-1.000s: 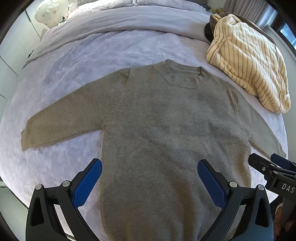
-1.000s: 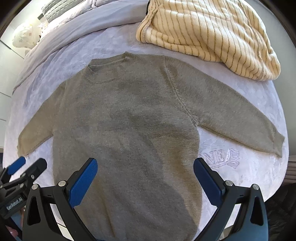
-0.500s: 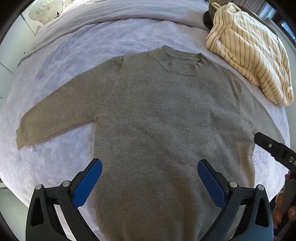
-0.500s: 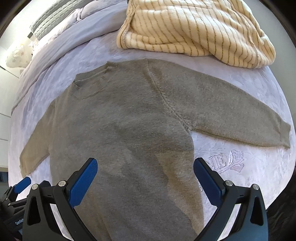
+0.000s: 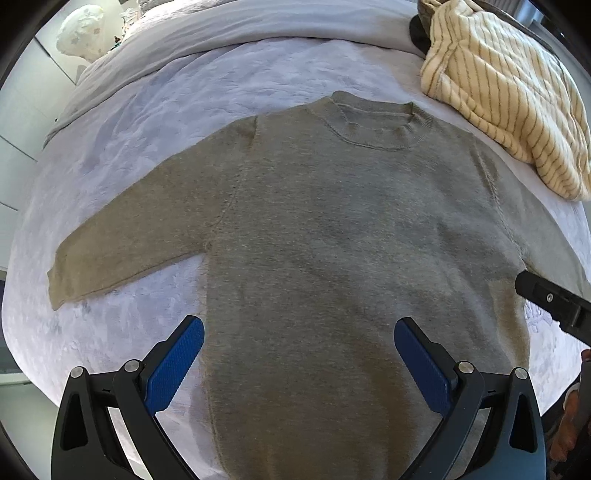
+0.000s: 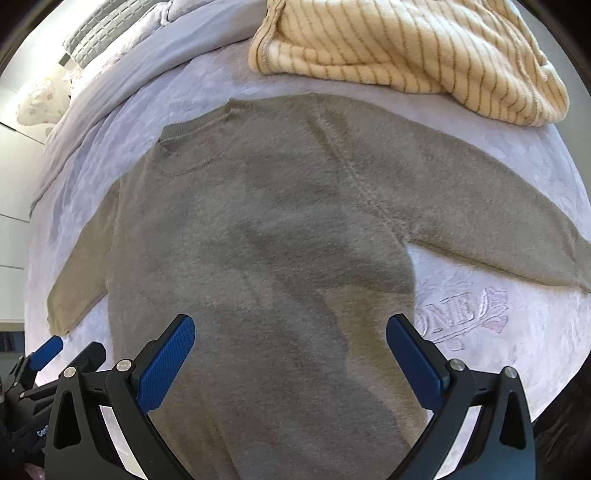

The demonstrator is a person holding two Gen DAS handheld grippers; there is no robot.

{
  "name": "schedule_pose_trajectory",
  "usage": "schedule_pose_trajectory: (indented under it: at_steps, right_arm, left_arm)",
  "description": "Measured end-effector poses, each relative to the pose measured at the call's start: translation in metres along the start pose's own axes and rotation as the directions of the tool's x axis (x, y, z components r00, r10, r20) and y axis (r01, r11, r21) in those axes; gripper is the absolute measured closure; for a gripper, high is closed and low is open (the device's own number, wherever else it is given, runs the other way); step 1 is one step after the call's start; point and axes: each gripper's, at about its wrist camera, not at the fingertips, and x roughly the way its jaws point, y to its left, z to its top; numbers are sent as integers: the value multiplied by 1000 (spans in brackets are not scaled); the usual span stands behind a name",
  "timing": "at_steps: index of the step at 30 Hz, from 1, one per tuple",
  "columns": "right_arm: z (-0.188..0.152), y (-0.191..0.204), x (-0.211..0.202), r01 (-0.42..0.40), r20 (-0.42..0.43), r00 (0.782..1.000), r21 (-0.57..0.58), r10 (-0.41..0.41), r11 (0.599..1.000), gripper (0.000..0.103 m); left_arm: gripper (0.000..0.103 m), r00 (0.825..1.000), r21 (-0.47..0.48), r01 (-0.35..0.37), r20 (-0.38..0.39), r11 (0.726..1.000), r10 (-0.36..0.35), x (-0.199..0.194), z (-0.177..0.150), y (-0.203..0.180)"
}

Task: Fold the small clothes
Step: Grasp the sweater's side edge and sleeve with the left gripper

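Note:
A small olive-grey knit sweater (image 5: 332,240) lies flat and face up on the bed, both sleeves spread out; it also shows in the right wrist view (image 6: 266,240). My left gripper (image 5: 299,354) is open and empty above the lower left part of its body. My right gripper (image 6: 291,350) is open and empty above the lower right part. Part of the right gripper (image 5: 554,302) shows at the right edge of the left wrist view, and the left gripper (image 6: 55,354) at the lower left of the right wrist view. The sweater's hem is hidden below both views.
The bed is covered by a pale lilac quilted spread (image 5: 155,110) with an embroidered patch (image 6: 465,317) by the right sleeve. A cream striped fleece garment (image 5: 509,103) lies bunched at the far right, also seen in the right wrist view (image 6: 406,48). A white plush toy (image 5: 83,31) sits far left.
Both grippers have moved forward over the sweater and slightly lower; the sweater fills more of each view. The jaws stay open. The sweater has not moved.

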Motion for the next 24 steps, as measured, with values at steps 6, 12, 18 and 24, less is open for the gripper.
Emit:
schedule_pose_trajectory:
  at_steps: [6,12,18,24]
  right_arm:
    - [0,13,5,11,-39,999,-30,-12,999,0]
    - [-4,32,2,7,-26,1000,-80,-9,997,0]
    - [-10,51,5,-23,-42,999,-73,20,997,0]
    - [-18,75,9,-104,-42,994,-99,100,990,0]
  left_arm:
    - [0,1000,-34,8,6,999,-7,5,-1,13]
    - [0,999,-90,39,4,995,-39,11,-4,34]
    - [0,999,-141,54,9,989,-53,18,-8,60]
    - [0,996,-210,87,21,974,-85,30,-11,94]
